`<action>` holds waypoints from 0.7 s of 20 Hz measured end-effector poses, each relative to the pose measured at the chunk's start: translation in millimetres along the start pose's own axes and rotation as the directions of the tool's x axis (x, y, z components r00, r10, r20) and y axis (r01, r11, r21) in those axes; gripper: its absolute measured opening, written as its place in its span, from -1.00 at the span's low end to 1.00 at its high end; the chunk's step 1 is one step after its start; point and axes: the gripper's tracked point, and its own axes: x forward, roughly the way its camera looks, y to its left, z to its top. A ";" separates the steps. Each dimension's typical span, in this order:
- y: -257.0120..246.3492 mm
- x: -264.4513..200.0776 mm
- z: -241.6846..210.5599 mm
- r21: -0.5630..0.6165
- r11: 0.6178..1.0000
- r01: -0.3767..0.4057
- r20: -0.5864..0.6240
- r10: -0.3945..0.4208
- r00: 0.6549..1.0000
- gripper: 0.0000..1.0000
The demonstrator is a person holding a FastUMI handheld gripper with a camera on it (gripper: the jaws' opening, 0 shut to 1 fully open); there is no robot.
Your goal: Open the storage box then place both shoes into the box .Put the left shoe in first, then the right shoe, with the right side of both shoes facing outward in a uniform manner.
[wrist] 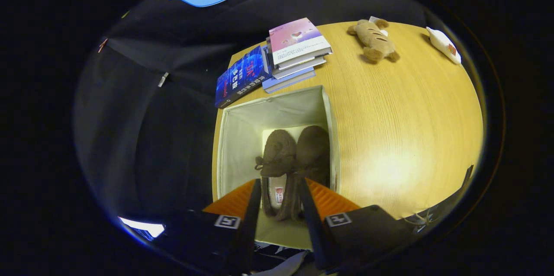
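Observation:
The cream fabric storage box (331,129) stands open on the wooden table (402,116), near its left edge. Two brown fuzzy shoes lie side by side on its floor with their toes pointing away from me. One shoe (279,150) has a small bow at its side and shows its pale insole, and the other shoe (312,146) rests against it on the right. My gripper (280,183) hangs above the box's near end, its fingers apart over the heel of the bow shoe. I see no contact with either shoe.
Beyond the box lie a stack of books (298,42) and a blue book (242,77) at the table's far left corner. A brown plush toy (374,40) and a white packet (443,44) lie at the far edge. The black booth wall drops away left of the table.

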 end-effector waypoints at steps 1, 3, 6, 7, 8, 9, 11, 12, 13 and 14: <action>0.6 -0.5 -2.4 0.003 1.000 -0.003 -0.002 0.003 1.000 0.59; 0.0 1.3 -6.9 0.009 1.000 -0.009 -0.011 0.009 1.000 0.84; 3.1 -2.8 -6.8 -0.001 0.999 -0.034 -0.002 0.034 0.999 0.94; 4.9 -4.6 -4.9 -0.016 0.999 -0.048 0.007 0.048 0.999 0.94; 4.7 -8.0 -3.1 -0.037 0.997 -0.060 0.017 0.061 0.998 0.95; 3.6 -10.9 1.2 -0.054 0.996 -0.069 0.039 0.071 0.997 0.95; -1.5 -21.6 12.0 -0.092 0.993 -0.074 0.106 0.083 0.991 0.95; -6.3 -27.7 19.1 -0.117 0.991 -0.070 0.145 0.086 0.986 0.95; -12.4 -34.4 25.9 -0.147 0.987 -0.058 0.184 0.085 0.979 0.95; -18.2 -42.6 32.2 -0.181 0.982 -0.045 0.221 0.085 0.971 0.94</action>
